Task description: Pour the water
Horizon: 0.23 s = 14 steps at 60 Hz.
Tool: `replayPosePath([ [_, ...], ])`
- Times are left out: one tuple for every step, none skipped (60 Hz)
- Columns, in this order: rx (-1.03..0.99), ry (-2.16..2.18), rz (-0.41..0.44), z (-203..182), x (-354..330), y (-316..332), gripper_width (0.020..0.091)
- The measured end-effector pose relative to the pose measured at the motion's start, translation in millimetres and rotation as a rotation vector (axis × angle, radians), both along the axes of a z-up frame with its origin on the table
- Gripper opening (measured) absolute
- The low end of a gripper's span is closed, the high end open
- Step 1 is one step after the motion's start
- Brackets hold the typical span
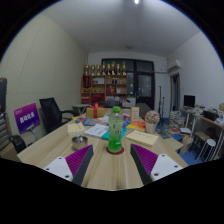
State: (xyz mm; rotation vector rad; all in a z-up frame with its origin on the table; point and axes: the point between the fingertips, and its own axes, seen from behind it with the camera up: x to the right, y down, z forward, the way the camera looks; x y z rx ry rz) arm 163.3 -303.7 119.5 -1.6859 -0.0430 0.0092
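At nine o'clock from the fingers a black office chair (52, 110) stands by the wall, with a purple sign (27, 118) on a seat nearer the camera. The left finger's pad (79, 162) rises at seven o'clock over the wooden table (105, 170). Just beyond that pad, at eleven o'clock, a small metal cup (79, 142) rests on the tabletop. The gripper (112, 164) is spread wide and holds nothing. Straight ahead at twelve o'clock, beyond the fingertips and in line with the gap between them, a green bottle (115, 131) stands upright on the table, untouched by either finger. Papers and boxes (96, 129) lie around it farther back. The right finger's pad (146, 161) rises at five o'clock. At one o'clock a shelf of bottles (106, 72) lines the far wall beside a dark window (141, 80).
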Motion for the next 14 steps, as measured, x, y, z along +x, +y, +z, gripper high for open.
replayPosePath([
  [0.004,0.002,0.002,2,-1,-13,0.0838],
  [0.009,0.005,0.004,5,-2,-17,0.0839],
  [0.013,0.009,0.008,5,-4,-21,0.0840],
  [0.017,0.012,0.012,7,-6,-31,0.0840],
  [0.019,0.014,0.014,8,-7,-41,0.0840],
  [0.020,0.017,0.016,9,-9,-52,0.0842],
  [0.021,0.021,0.016,9,-10,-61,0.0840],
  [0.022,0.025,0.016,10,-11,-70,0.0839],
  [0.023,0.029,0.015,10,-12,-80,0.0842],
  [0.022,0.034,0.015,11,-10,-82,0.0837],
  [0.020,0.038,0.012,11,-11,-89,0.0839],
  [0.019,0.041,0.010,11,-11,-95,0.0839],
  [0.019,0.045,0.006,11,-12,-101,0.0838],
  [0.019,0.050,0.002,11,-11,-108,0.0837],
])
